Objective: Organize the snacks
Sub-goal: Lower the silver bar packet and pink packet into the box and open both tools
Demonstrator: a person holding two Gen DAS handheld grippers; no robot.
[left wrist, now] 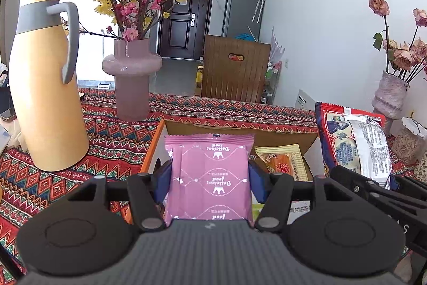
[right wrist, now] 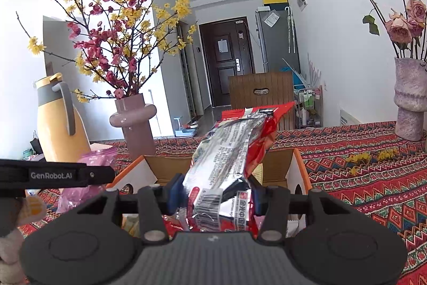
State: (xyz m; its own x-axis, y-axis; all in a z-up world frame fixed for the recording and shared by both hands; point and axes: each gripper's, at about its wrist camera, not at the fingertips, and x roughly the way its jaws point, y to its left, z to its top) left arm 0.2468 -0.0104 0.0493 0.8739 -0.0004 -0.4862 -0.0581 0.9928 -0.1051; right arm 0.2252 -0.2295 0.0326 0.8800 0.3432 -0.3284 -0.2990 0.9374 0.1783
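My left gripper (left wrist: 209,178) is shut on a pink snack packet (left wrist: 210,172) printed with white crowns, held flat over the near end of an open cardboard box (left wrist: 240,128) with orange edges. A yellow-orange snack packet (left wrist: 283,159) lies inside that box. My right gripper (right wrist: 214,194) is shut on a long red and silver snack bag (right wrist: 229,154), which sticks out over the same box (right wrist: 277,164). In the left wrist view that red bag (left wrist: 355,143) and the right gripper's black body show at the right. The pink packet (right wrist: 98,159) and the left gripper's body appear at the left of the right wrist view.
A yellow thermos jug (left wrist: 45,82) and a pink vase (left wrist: 132,76) of red and yellow blossoms stand left of the box on the patterned tablecloth (left wrist: 112,135). A textured vase (right wrist: 409,98) of dried roses stands at the right. A wooden chair back (left wrist: 234,71) rises behind the table. Yellow petals (right wrist: 368,158) lie on the cloth.
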